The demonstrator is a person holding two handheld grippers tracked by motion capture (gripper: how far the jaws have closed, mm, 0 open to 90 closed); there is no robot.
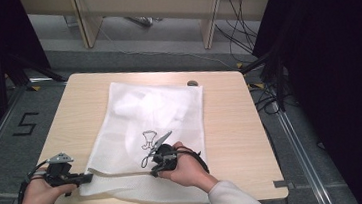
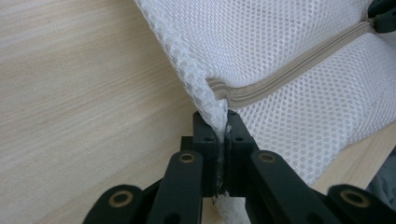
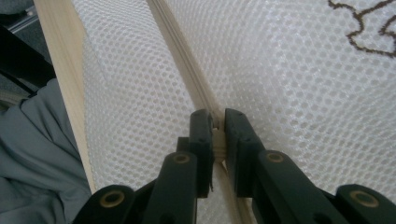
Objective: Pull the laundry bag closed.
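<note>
Pale wooden tabletop [image 1: 231,122], white mesh laundry bag [image 1: 154,109] spread across its middle. Left tool [image 2: 222,122] pinches the bag's near-left corner beside the zipper [image 2: 289,70]; right tool [image 3: 218,122] clamps the zipper pull. Next, probably, a steady slide along the near edge.

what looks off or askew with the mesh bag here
The white mesh bag lies skewed on the table, its near edge hanging past the front. Its corner bunches where the left gripper pinches it; the right gripper clamps the zipper.
</note>
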